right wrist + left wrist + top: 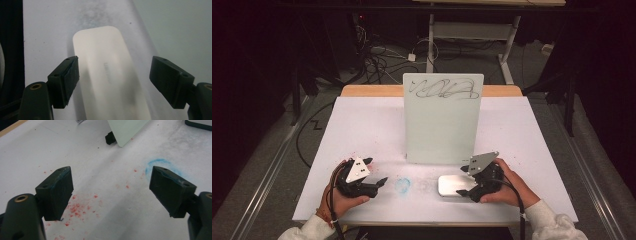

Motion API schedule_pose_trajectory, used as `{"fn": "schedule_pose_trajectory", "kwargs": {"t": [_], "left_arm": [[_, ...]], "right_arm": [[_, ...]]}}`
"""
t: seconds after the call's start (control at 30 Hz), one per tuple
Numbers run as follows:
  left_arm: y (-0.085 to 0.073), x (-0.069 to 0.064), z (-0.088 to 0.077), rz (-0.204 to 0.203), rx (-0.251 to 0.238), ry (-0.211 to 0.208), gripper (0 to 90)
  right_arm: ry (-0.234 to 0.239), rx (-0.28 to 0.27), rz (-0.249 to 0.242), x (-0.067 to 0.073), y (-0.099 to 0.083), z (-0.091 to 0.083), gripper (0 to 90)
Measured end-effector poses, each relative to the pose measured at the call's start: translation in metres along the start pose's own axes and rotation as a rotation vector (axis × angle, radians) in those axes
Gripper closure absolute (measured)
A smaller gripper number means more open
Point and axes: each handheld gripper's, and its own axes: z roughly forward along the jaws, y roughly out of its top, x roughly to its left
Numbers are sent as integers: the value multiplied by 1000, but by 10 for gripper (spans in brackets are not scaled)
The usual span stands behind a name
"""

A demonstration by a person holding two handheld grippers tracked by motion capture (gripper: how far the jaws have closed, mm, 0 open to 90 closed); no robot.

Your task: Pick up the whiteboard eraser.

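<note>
Here we have the right gripper (113,82) spread wide over the eraser (110,75), lower centre of its view. We lower squarely, pinching its long sides (left gripper (110,192) open, idle).

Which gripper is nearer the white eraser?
Right. The right gripper is over the white eraser, open jaws on both sides of it; the left gripper sits apart, beyond the blue smudge.
</note>
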Motion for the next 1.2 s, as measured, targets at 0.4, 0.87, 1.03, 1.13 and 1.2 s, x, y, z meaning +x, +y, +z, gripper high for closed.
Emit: {"fn": "schedule_pose_trajectory", "kwargs": {"t": [0.4, 0.87, 1.03, 1.13, 1.2], "left_arm": [[0, -2, 2, 14, 22, -2, 187], [0, -2, 3, 21, 34, -3, 187], [0, -2, 4, 22, 38, 4, 184], [0, -3, 4, 24, 40, 2, 183], [0, -3, 3, 24, 40, 2, 184]], "right_arm": [[70, 103, -68, -2, 9, 28, 260], [123, 130, -70, -10, 0, 29, 296], [116, 110, -73, -6, 0, 30, 295], [112, 101, -71, -7, 0, 29, 292], [107, 101, -69, -6, -1, 28, 293]]}}
